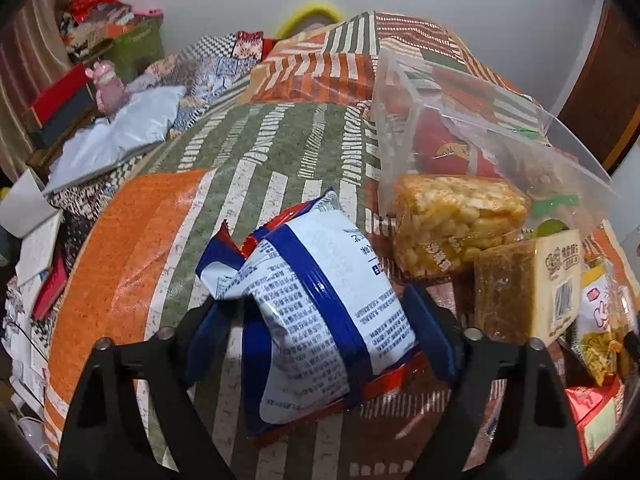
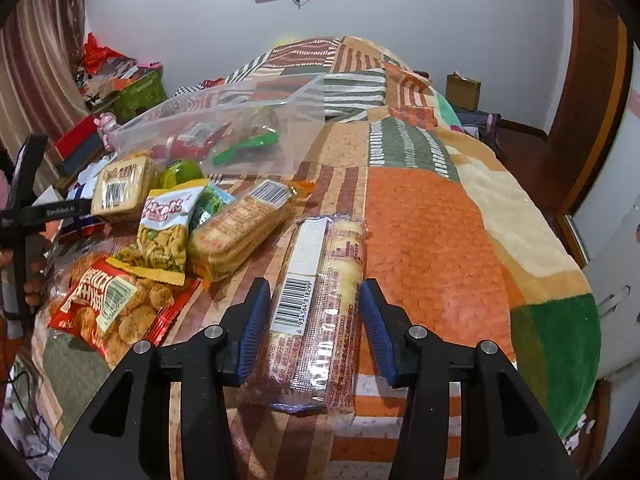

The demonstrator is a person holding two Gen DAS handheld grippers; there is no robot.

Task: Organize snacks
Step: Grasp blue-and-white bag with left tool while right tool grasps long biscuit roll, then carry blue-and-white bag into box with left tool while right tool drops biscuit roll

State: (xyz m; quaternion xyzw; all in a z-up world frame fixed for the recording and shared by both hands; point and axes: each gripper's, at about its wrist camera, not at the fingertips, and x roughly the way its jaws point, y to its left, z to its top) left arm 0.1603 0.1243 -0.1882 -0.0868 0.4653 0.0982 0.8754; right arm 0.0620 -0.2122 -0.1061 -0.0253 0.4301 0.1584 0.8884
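In the left wrist view my left gripper (image 1: pixel 320 332) is shut on a white and blue snack bag (image 1: pixel 316 300) held just above the patchwork bedspread (image 1: pixel 132 240). To its right a clear plastic bag (image 1: pixel 460 120) with red packets inside lies open, with a yellow puffed-rice block (image 1: pixel 456 220) and a brown cake pack (image 1: pixel 524 284) at its mouth. In the right wrist view my right gripper (image 2: pixel 312 320) is open around a long clear cracker pack (image 2: pixel 320 312) lying on the bed; its pads stand a little off both sides. The clear bag also shows in the right wrist view (image 2: pixel 240 132).
Loose snacks lie left of the cracker pack: a red bag of fried balls (image 2: pixel 112 308), a yellow and white bag (image 2: pixel 164 232), a cracker stack (image 2: pixel 240 228), a boxed cake (image 2: pixel 124 188). Cluttered boxes (image 2: pixel 124 92) stand by the wall. The bed edge (image 2: pixel 560 280) drops on the right.
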